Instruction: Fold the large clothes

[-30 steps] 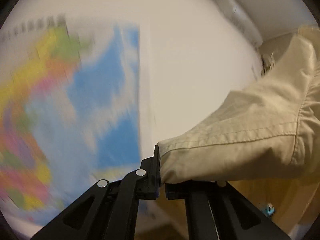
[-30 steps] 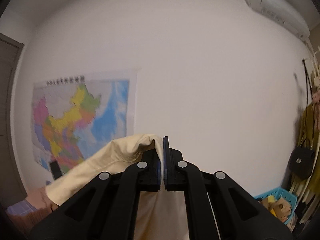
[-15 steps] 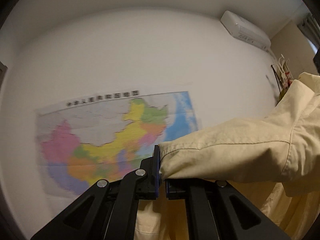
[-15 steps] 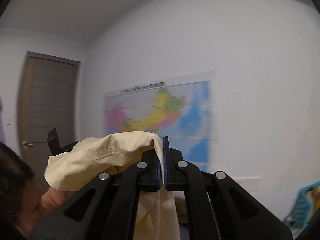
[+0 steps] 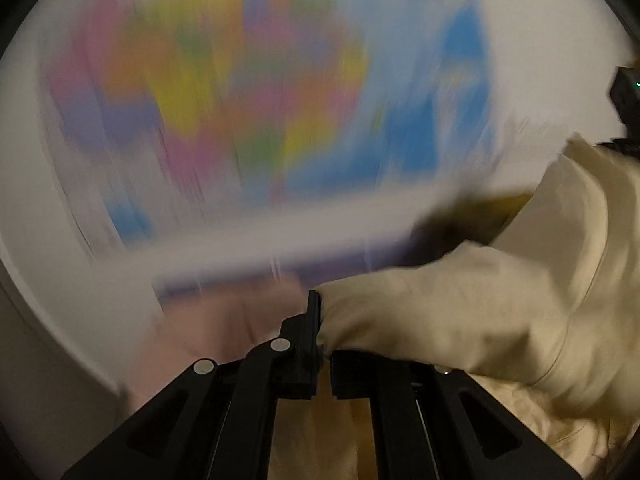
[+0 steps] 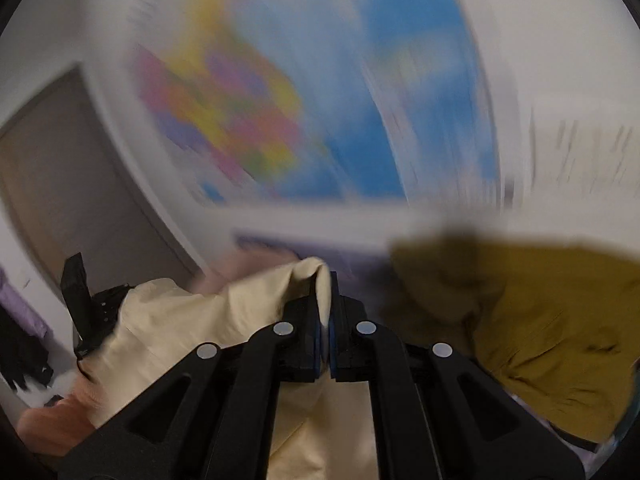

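- Wall map [image 5: 260, 92]: fills most of both views, heavily motion-blurred; I make out only patches of blue, yellow, pink and orange on a white wall.
- Cream garment [image 5: 500, 320]: the piece I am folding. It hangs in the air, stretched between my two tools, with loose cloth dropping below both sets of fingers. In the right wrist view it runs leftward from my right tool to the other tool.
- Mustard garment [image 6: 540, 320]: a crumpled heap low on the right of the right wrist view, apart from the cream cloth.
- Door [image 6: 68, 184]: brown, at the left edge, blurred.
- Left gripper [image 5: 322, 344]: jaws closed tight, an edge of the cream cloth pinched between them.
- Right gripper [image 6: 329, 320]: jaws closed likewise, a fold of the same cloth draped over and clamped between the pads.
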Demonstrator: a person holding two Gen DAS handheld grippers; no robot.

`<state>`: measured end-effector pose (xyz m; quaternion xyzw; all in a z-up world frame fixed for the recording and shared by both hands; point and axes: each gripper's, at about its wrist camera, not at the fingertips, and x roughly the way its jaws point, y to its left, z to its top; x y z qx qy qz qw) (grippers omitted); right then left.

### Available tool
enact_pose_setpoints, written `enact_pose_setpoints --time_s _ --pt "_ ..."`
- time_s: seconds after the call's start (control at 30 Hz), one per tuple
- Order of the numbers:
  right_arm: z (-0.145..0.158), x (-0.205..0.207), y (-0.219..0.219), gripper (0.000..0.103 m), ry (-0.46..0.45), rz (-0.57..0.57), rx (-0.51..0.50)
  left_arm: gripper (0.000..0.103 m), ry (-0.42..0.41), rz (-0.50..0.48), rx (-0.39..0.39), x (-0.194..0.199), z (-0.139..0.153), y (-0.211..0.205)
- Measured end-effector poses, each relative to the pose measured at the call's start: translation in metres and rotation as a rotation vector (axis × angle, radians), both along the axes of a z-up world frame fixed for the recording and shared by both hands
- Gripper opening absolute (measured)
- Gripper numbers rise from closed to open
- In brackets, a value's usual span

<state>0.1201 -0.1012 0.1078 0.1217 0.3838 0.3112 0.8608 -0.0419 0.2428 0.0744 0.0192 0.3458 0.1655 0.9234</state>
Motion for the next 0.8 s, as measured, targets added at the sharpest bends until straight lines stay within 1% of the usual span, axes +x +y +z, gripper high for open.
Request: enact_pose_setpoints --time_s 0.03,0.07,0.1,0.13,0.17,0.2,0.23,0.27,0.3,0.33,0.37,0.4,0.43,0.47,0.5,0.53,0.6,0.63,0.67,0.7,0.73,0.8 --pt "-0.025 0.02 0.004 0.003 0.061 -0.007 -0.003 0.003 0.067 0.02 -0.046 0.021 -0.031 0.015" --pt "-0.049 0.036 0.009 0.003 0.117 -0.005 -0.008 0.003 0.111 0.04 -0.071 0.036 -0.055 0.026" --pt "-0.078 0.054 0.014 0.003 0.169 -0.02 -0.041 0.003 0.156 0.042 -0.081 0.047 -0.072 0.034" --pt "-0.091 0.061 0.014 0.003 0.198 -0.035 -0.052 0.003 0.18 0.057 -0.085 0.056 -0.086 0.041" --pt "-0.106 0.071 0.014 0.003 0.228 -0.044 -0.062 0.003 0.193 0.07 -0.078 0.063 -0.094 0.046" --pt "-0.112 0.077 0.013 0.007 0.237 -0.059 -0.083 0.003 0.21 0.057 -0.069 0.069 -0.099 0.05" --pt "-0.118 0.084 0.009 0.016 0.251 -0.095 -0.12 0.006 0.226 0.048 -0.065 0.075 -0.102 0.055" --pt "-0.118 0.086 0.006 0.019 0.262 -0.103 -0.122 0.01 0.227 0.053 -0.078 0.075 -0.101 0.06" --pt "-0.114 0.086 0.002 0.029 0.276 -0.115 -0.121 0.011 0.222 0.049 -0.113 0.074 -0.097 0.066" --pt "-0.106 0.077 -0.002 0.036 0.261 -0.126 -0.137 0.012 0.214 0.03 -0.134 0.071 -0.091 0.066" --pt "-0.092 0.068 -0.004 0.042 0.216 -0.139 -0.168 0.02 0.202 0.001 -0.147 0.066 -0.086 0.063" --pt "-0.083 0.059 -0.008 0.061 0.176 -0.148 -0.192 0.026 0.182 -0.024 -0.15 0.06 -0.078 0.064" --pt "-0.063 0.041 -0.011 0.07 0.111 -0.163 -0.217 0.042 0.143 -0.059 -0.15 0.049 -0.068 0.061" --pt "-0.047 0.024 -0.013 0.07 0.048 -0.158 -0.214 0.049 0.102 -0.111 -0.154 0.037 -0.058 0.057" --pt "-0.025 -0.007 -0.012 0.07 -0.025 -0.113 -0.199 0.051 0.066 -0.182 -0.159 0.023 -0.049 0.051" --pt "-0.019 -0.024 -0.013 0.07 -0.056 -0.078 -0.194 0.056 0.043 -0.239 -0.164 0.013 -0.043 0.044" --pt "-0.005 -0.081 0.003 0.07 -0.114 0.031 -0.214 0.061 0.018 -0.325 -0.165 -0.009 -0.032 0.025" --pt "-0.006 -0.098 0.011 0.071 -0.122 0.067 -0.226 0.068 0.017 -0.381 -0.164 -0.019 -0.031 0.015" --pt "-0.014 -0.12 0.025 0.071 -0.11 0.115 -0.262 0.073 0.025 -0.409 -0.161 -0.022 -0.032 0.009" --pt "-0.025 -0.132 0.036 0.072 -0.08 0.128 -0.308 0.073 0.039 -0.432 -0.152 -0.024 -0.035 0.001" --pt "-0.036 -0.138 0.043 0.072 -0.053 0.131 -0.331 0.074 0.066 -0.45 -0.143 -0.022 -0.04 -0.008" --pt "-0.069 -0.149 0.05 0.071 0.052 0.167 -0.33 0.074 0.153 -0.47 -0.151 -0.012 -0.059 -0.023"
